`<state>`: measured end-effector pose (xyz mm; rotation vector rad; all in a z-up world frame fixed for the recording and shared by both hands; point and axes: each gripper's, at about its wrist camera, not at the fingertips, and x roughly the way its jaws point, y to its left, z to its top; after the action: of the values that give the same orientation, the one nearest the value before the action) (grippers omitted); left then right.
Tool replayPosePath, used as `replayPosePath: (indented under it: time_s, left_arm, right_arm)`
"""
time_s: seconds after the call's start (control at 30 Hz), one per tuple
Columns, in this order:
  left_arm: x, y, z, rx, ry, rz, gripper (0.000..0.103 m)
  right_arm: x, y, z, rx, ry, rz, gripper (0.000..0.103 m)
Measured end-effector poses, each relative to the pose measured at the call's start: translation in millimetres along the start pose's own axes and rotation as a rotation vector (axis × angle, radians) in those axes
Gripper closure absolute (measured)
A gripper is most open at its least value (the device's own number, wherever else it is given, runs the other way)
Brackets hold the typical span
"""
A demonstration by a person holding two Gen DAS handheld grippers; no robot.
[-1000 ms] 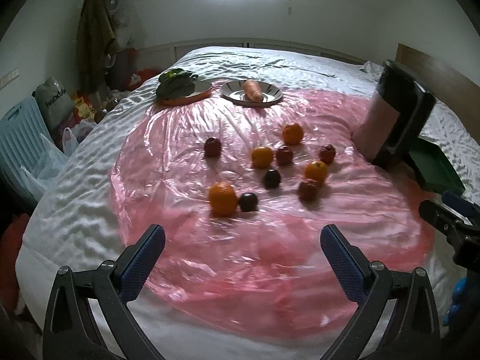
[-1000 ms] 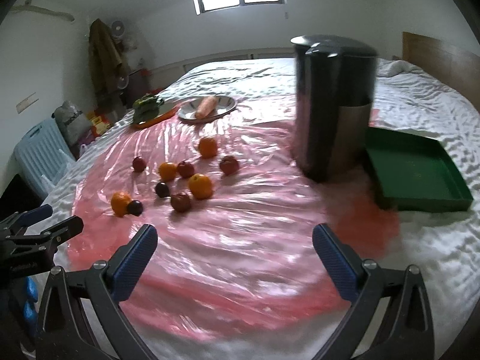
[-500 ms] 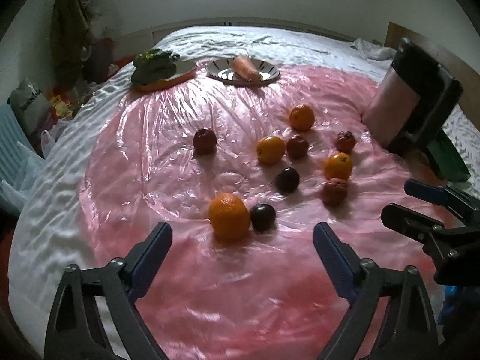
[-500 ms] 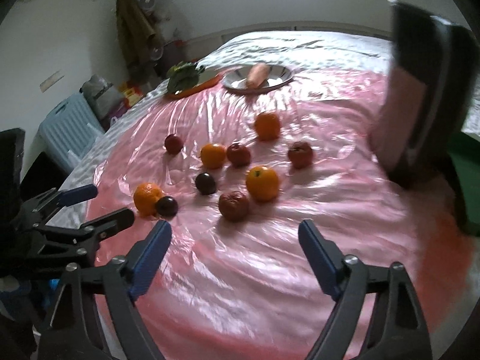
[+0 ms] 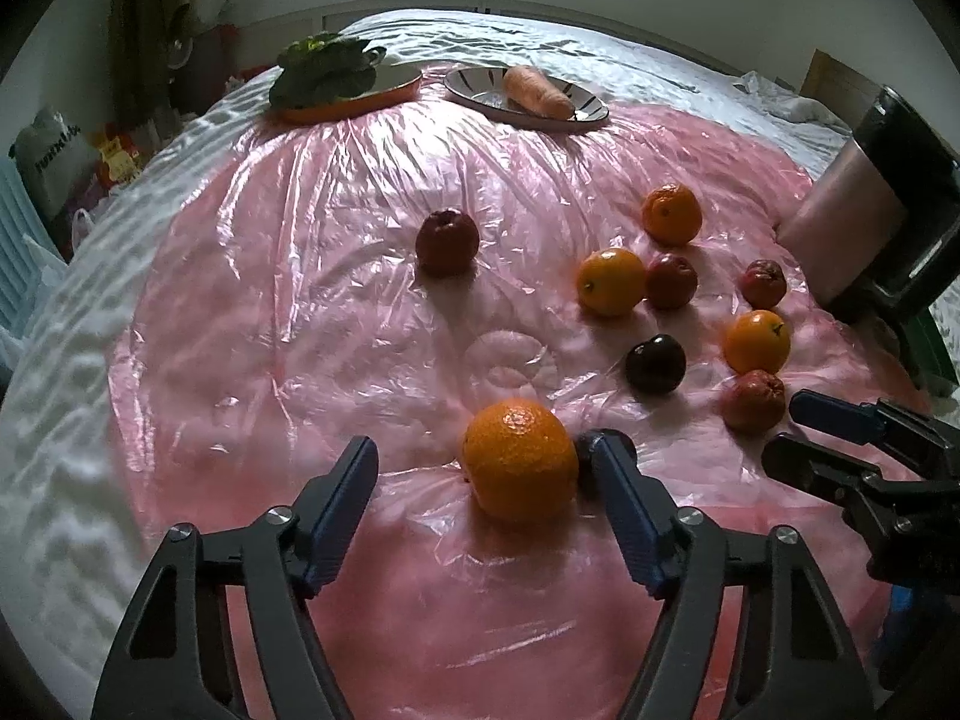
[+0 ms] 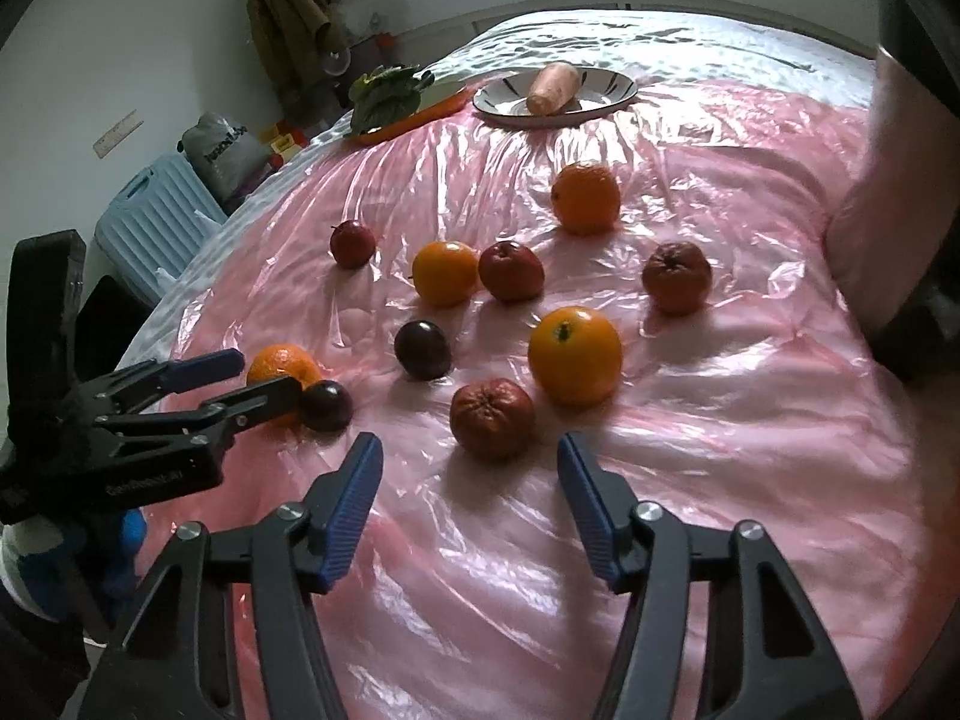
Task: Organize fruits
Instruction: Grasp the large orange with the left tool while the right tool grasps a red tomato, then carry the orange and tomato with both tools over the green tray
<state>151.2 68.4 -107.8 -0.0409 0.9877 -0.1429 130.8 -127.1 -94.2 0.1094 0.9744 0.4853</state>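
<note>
Several oranges, red fruits and dark plums lie scattered on a pink plastic sheet [image 5: 336,312] spread over a bed. My left gripper [image 5: 483,471] has its jaws closing around the nearest orange [image 5: 519,459]. The right finger is almost against the orange, while the left finger stands apart from it. A dark plum [image 6: 326,405] lies just beside that orange. My right gripper [image 6: 471,459] is also closing, with a wrinkled red fruit [image 6: 492,417] just ahead of its fingertips and untouched. A larger orange [image 6: 575,354] lies right behind that fruit.
At the far side stand a striped plate [image 5: 474,87] with a carrot [image 5: 534,93] and an orange tray [image 5: 354,105] of leafy greens. A dark upright appliance [image 5: 870,228] and a green tray [image 5: 939,348] are at the right. A blue suitcase [image 6: 156,222] stands beside the bed.
Both grippers came forward and down toward the fruit and their jaws narrowed. The nearest orange now sits between the left fingers, and the wrinkled red fruit lies at the right gripper's tips.
</note>
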Motion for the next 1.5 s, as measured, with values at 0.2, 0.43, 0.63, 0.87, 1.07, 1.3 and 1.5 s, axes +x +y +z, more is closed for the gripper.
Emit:
replayPosePath:
  time_s: [0.2,0.43,0.63,0.87,1.07,1.3,1.5]
  left_arm:
    - [4.3,3.8,1.8,-0.03,0.006,-0.025,0.039]
    - [8.8,0.5,2.8,-0.024,0.014,-0.065,0.049]
    - [10.0,1.6,4.6,-0.038,0.012,-0.134,0.065]
    - [6.1,9.8,1.6,-0.073,-0.005,-0.161,0.068]
    - [-4.8,13.3,2.9,-0.099,-0.035,-0.159,0.068]
    - [-22.2,17.7,4.3,-0.116,-0.062,-0.145,0.068]
    - [-41.2,19.0,2.8,-0.121,-0.08,-0.127,0.068]
  right_arm:
    - [11.0,0.3,8.0,0.01,0.023,0.0,0.025]
    - [24.5,1.2,11.6,0.004,0.052,-0.015,0.045]
    - [28.0,-2.1,10.2,0.006,0.056,-0.009,0.071]
    - [24.4,-4.2,8.2,0.023,0.035,0.015,0.072]
    - [12.9,-1.1,9.4,0.023,0.005,0.034,0.072]
    - [-2.2,2.6,8.2,0.023,-0.019,0.043,0.072]
    - [-22.7,3.1,4.9,0.02,-0.051,0.044,0.072]
